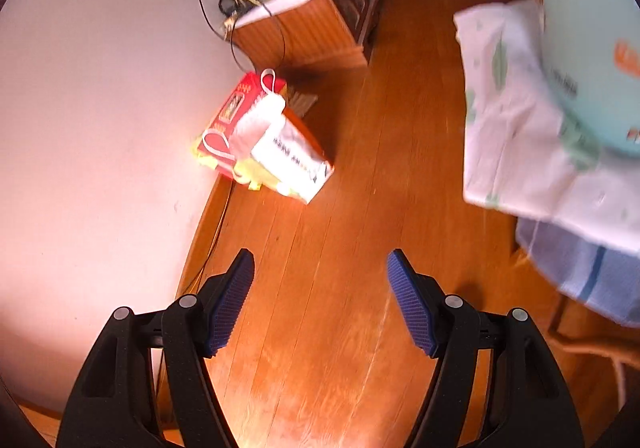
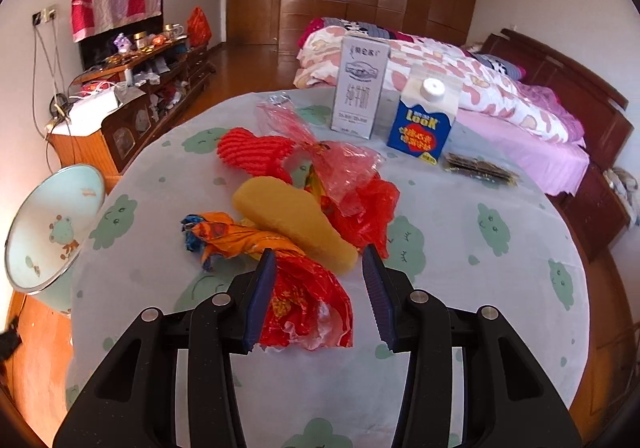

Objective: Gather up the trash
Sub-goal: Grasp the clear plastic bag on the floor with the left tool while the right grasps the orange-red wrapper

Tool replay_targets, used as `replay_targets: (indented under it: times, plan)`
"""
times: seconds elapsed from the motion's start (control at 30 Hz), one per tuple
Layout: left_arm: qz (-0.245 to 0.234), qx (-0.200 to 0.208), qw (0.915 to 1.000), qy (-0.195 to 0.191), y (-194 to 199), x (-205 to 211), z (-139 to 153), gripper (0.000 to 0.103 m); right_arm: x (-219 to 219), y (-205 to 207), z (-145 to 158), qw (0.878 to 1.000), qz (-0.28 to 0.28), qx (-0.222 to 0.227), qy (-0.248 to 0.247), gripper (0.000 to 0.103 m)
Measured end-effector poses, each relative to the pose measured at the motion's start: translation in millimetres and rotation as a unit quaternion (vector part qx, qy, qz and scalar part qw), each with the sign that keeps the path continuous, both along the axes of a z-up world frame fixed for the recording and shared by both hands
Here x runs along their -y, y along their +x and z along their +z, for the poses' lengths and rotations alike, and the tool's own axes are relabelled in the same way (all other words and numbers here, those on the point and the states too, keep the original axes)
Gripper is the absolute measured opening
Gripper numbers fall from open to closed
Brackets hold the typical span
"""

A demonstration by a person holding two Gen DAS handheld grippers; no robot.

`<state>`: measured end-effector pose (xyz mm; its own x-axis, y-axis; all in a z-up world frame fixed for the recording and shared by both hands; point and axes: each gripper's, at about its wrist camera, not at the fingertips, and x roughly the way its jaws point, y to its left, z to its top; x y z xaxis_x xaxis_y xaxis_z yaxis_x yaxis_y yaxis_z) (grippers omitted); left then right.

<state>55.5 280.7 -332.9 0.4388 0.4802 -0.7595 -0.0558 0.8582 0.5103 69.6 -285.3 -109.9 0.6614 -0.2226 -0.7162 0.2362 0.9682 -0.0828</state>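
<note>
Left wrist: left gripper [image 1: 320, 300] wide open, empty, hanging over the wood floor [image 1: 352, 176]. Bowl [image 1: 592, 40] and tablecloth [image 1: 516, 120] edge at right, blurred. Shopping bags [image 1: 260, 136] against the wall, likely just stored there.

Right wrist: right gripper [image 2: 320, 298] open, straddling a red wrapper [image 2: 308, 308] on the table [image 2: 500, 288], not clamped yet; lined up for a pinch, I'd say. More trash beyond: yellow sponge [image 2: 292, 216], red plastic [image 2: 360, 204], orange wrapper [image 2: 224, 236]. Two cartons [image 2: 360, 84] upright at back. Bowl [image 2: 48, 224] tilted at table edge, probably to catch the trash.
</note>
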Motion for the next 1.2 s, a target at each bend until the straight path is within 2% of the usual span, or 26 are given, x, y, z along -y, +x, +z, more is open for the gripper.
replay_targets:
  times: [0.1,0.27,0.3,0.33,0.37,0.53,0.67,0.87,1.0,1.2]
  plan:
    - [0.008,-0.060,0.9979,0.024,-19.0,-15.4,-59.4,0.068,-1.7,5.0,-10.2,1.000,-0.002,-0.021,-0.010,0.045]
    - [0.009,-0.140,0.9900,0.016,-45.8,-17.3,-148.3,0.068,11.7,9.3,-26.0,0.998,-0.028,-0.054,0.016,0.044]
    - [0.008,-0.151,0.9884,0.014,-48.2,-14.9,-161.8,0.068,12.0,10.0,-27.4,0.998,-0.029,-0.057,0.017,0.042]
    - [0.005,-0.162,0.9867,0.011,-51.3,-11.4,-177.5,0.068,12.7,10.8,-28.8,0.998,-0.030,-0.060,0.017,0.034]
    - [0.002,-0.173,0.9848,0.011,-53.5,-7.5,-192.4,0.068,12.1,10.1,-28.3,0.997,-0.031,-0.063,0.012,0.031]
    - [-0.010,-0.219,0.9756,0.016,-56.4,19.1,-255.7,0.068,11.1,4.9,-26.2,0.996,-0.052,-0.064,-0.031,0.023]
    - [-0.019,-0.228,0.9735,-0.001,-52.4,41.1,-290.5,0.068,14.1,1.0,-21.9,0.993,-0.083,-0.066,-0.057,0.021]
    - [-0.039,-0.246,0.9683,-0.017,-41.5,71.5,-338.5,0.068,15.2,0.1,-19.0,0.986,-0.111,-0.092,-0.089,0.021]
    - [-0.038,-0.256,0.9657,-0.025,-30.8,75.2,-362.0,0.068,16.9,-1.5,-15.4,0.979,-0.131,-0.107,-0.112,0.021]
    - [-0.019,-0.267,0.9623,-0.047,-22.5,70.9,-389.4,0.068,21.5,-2.2,-13.2,0.972,-0.161,-0.126,-0.112,0.021]
